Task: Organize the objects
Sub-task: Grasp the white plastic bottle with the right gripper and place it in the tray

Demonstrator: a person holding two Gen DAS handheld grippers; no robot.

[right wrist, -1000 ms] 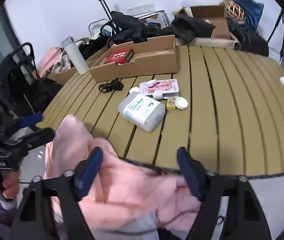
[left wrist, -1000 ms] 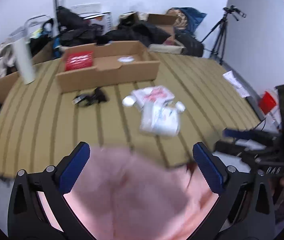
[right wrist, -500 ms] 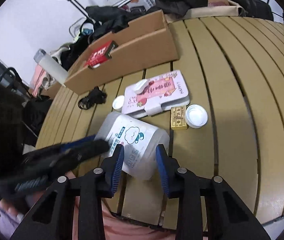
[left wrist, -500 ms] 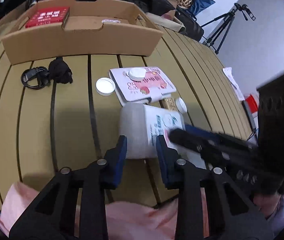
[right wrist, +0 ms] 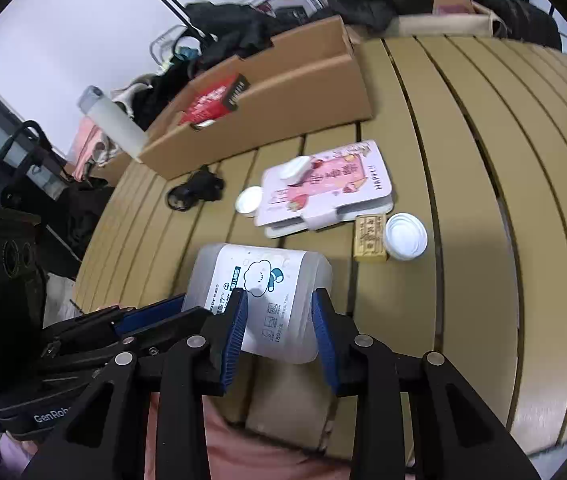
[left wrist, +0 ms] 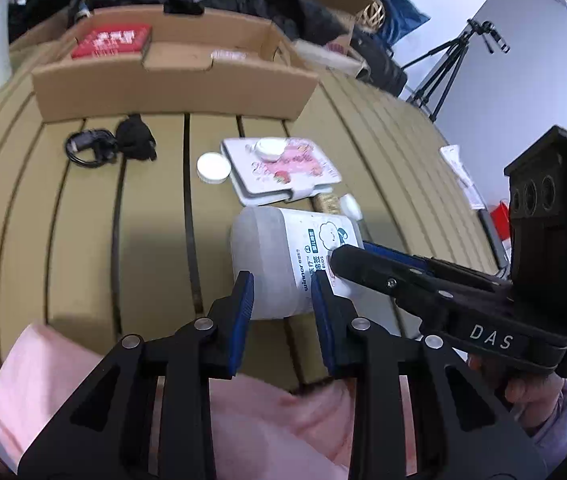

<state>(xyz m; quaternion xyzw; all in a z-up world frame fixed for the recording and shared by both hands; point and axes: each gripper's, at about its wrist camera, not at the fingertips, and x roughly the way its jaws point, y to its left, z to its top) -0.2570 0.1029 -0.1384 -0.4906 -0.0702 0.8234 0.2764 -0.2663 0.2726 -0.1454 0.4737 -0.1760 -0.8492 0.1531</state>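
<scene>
Left wrist view first, Ana: what do the tongs do there?

Well, Ben, the left gripper (left wrist: 281,300) has just been closing and is now almost closed. Nothing is between its pads. The white container (left wrist: 275,256) lies on its side just past the tips, near the near edge of the table (left wrist: 83,240).

And the other tongs?

The right gripper (left wrist: 349,254) comes in from the right side, with its tip at the labelled end of the container. Whether it touches, I cannot tell.

Why do both come to one thing?

I think the container is too wide for one pair of jaws, so the person perhaps wants to press it between the two narrow tips. This is only my guess.

Now the right wrist view.

There the right jaws also have just been closing. They are narrow, but a gap stays, and I see the label through it. The pads press on nothing. The left tongs reach the container's left end.

Where should it go?

Probably into the cardboard box (right wrist: 283,92) at the far edge, where the red packet (right wrist: 211,100) already lies. The pink notebook (right wrist: 327,184) and the white lid (right wrist: 405,236) lie between, so the way needs care.
</scene>
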